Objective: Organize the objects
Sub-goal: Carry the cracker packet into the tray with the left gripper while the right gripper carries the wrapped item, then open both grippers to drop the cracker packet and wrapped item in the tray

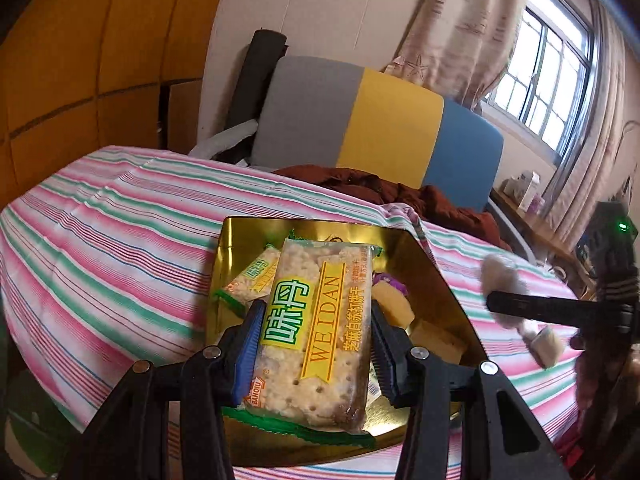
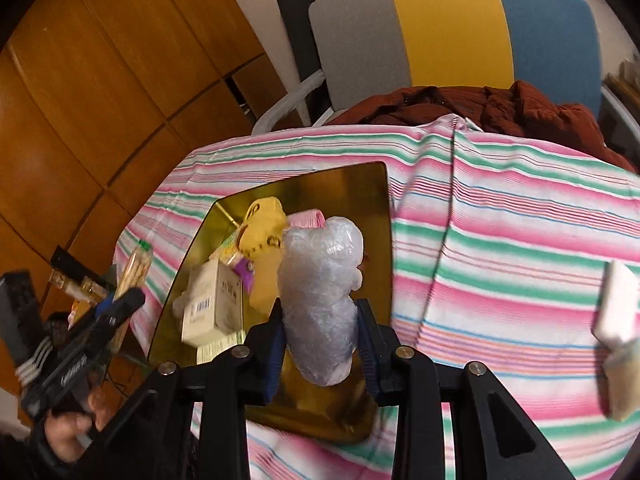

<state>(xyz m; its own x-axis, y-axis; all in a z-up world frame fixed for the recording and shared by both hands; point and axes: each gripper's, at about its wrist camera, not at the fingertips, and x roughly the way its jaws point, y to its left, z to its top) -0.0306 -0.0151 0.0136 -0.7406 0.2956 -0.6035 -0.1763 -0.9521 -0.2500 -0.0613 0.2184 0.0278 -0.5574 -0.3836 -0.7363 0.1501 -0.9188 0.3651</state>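
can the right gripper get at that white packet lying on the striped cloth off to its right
Probably not yet: the right gripper is shut on a plastic-wrapped bundle. The white packet lies unobstructed on the striped cloth.

1. The left gripper (image 1: pixel 316 344) points forward and slightly down, its blue-padded jaws closed on a cracker packet (image 1: pixel 312 344) from both sides.
2. The right gripper (image 2: pixel 320 344) also tilts downward, jaws clamped around a clear plastic bundle (image 2: pixel 322 300).
3. A hand (image 2: pixel 70 428) grips the left tool's handle.

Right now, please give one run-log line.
left tongs: shut on cracker pack | right tongs: shut on plastic-wrapped item | both over gold tray
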